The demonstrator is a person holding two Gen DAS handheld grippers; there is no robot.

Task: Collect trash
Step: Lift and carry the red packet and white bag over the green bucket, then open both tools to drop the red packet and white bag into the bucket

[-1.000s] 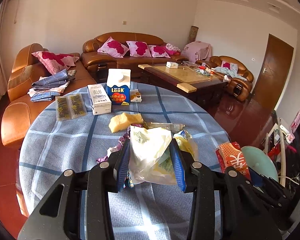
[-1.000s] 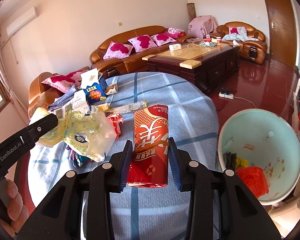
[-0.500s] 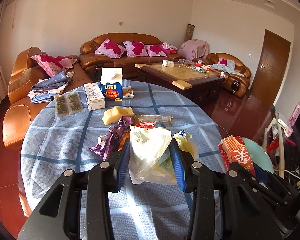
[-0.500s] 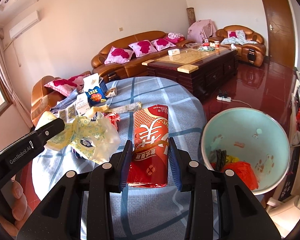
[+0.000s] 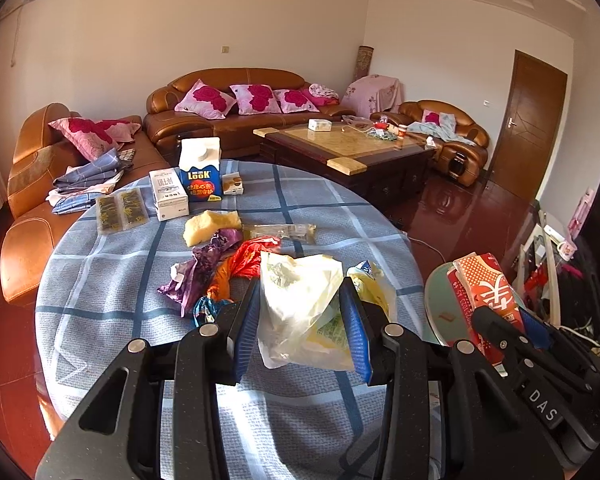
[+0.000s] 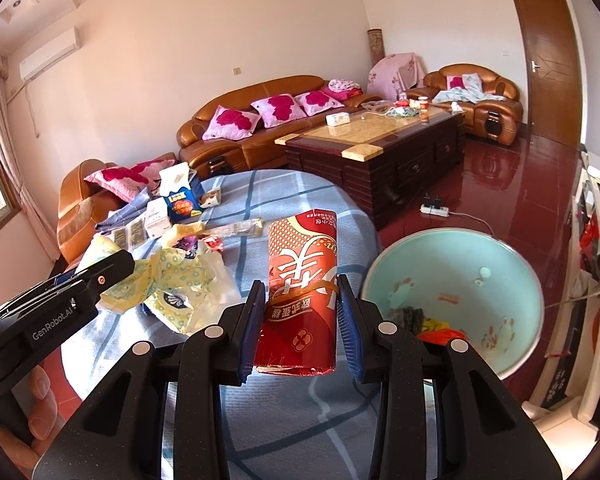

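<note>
My left gripper (image 5: 300, 312) is shut on a crumpled yellow-white plastic bag (image 5: 300, 312) and holds it above the round table (image 5: 100, 288); the bag also shows in the right wrist view (image 6: 180, 292). My right gripper (image 6: 300, 312) is shut on a red paper package (image 6: 302, 280) with a white character, held near the table's right edge; the package also shows in the left wrist view (image 5: 488, 296). A pale green bin (image 6: 500, 264) with some trash inside stands on the floor, right of the package.
Loose wrappers (image 5: 212, 268), a yellow sponge (image 5: 210, 226), a clear packet (image 5: 284, 232), a blue LOOK carton (image 5: 200, 176), white boxes (image 5: 168, 194) and sachets (image 5: 122, 210) lie on the table. Sofas (image 5: 236, 120) and a coffee table (image 5: 348, 148) stand behind.
Both grippers have risen and pulled back with their loads. The wrappers under the bag have come into view. The bin sits closer to the right gripper.
</note>
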